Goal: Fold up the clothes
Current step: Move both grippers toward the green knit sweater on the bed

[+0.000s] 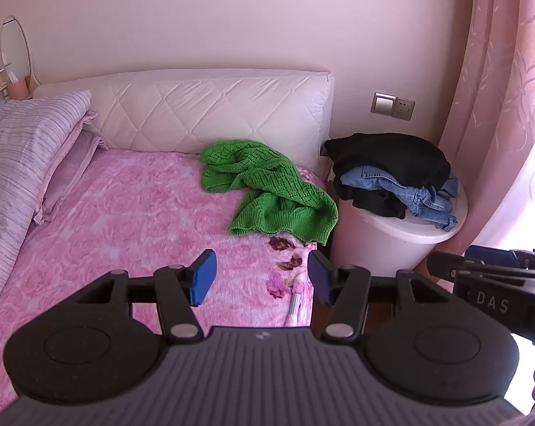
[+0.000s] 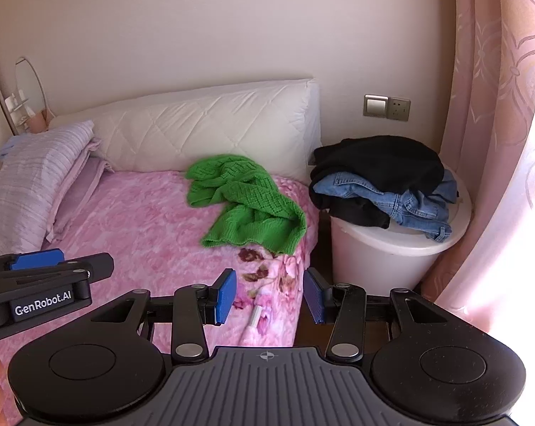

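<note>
Both tongs unloaded. Left tongs (image 1: pixel 262 277) held above the near right part of the bed (image 1: pixel 132 213), blue pads spread wide with nothing between them; right tongs (image 2: pixel 270 296) likewise parted and empty, just right of the left pair and over the bed's near right edge. Task item nearest to reach: a green knit sweater (image 1: pixel 267 191), crumpled in a loose heap on the pink floral blanket at the far right of the bed, close under the white quilted headboard (image 1: pixel 210 110), its ribbed hem toward the near side. Further clothes, a black garment (image 2: pixel 377 163) on top of blue jeans (image 2: pixel 398 202), are piled unfolded on the round white bedside stand (image 2: pixel 391 248) to the right of the bed, beside the pink curtain (image 2: pixel 498 106). Striped pillows (image 1: pixel 26 135) stacked at far left, well apart from the sweater. Judgement: task is at the start; nothing looks folded yet, and the step in hand is the approach to the first garment. Next move likely calls for advancing both tongs to the sweater, pinching the hem or shoulders at two separated points, and dragging it to the open left-centre of the blanket to spread flat. Open knit may snag or stretch; grip on ribbing preferable.
</note>
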The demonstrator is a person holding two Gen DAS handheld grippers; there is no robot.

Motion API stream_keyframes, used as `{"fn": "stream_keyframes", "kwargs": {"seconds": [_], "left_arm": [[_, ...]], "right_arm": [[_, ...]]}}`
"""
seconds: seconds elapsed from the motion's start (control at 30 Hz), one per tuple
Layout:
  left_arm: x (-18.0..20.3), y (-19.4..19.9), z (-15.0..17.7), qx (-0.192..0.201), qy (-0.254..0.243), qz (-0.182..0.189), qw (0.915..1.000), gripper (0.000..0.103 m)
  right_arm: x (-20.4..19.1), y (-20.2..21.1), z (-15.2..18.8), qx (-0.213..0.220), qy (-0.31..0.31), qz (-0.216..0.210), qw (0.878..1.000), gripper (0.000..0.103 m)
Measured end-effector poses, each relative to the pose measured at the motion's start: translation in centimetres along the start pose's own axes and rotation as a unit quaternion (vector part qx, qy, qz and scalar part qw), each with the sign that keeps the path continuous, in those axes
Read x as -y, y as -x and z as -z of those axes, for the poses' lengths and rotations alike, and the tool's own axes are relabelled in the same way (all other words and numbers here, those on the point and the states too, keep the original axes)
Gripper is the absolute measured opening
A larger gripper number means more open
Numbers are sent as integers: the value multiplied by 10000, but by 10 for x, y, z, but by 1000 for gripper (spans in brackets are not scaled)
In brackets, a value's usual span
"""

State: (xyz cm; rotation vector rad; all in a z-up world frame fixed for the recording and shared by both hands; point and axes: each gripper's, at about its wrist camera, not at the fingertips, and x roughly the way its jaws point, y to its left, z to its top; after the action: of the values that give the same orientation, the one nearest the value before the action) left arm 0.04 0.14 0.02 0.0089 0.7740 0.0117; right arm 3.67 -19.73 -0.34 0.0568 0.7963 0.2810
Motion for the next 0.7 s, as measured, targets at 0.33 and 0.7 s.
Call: {"fn": "stream_keyframes", "kwargs": {"seconds": [0.33,0.7], "left_arm": [[-15,-15,-5,-6,67,63,10000,53],[-21,-35,-9,-214,223,264,9992,53]], "right_arm": [[-15,-14,-7,-42,74,88,9999,46],[-25,-22,-5,-64,196,320,9993,46]]}}
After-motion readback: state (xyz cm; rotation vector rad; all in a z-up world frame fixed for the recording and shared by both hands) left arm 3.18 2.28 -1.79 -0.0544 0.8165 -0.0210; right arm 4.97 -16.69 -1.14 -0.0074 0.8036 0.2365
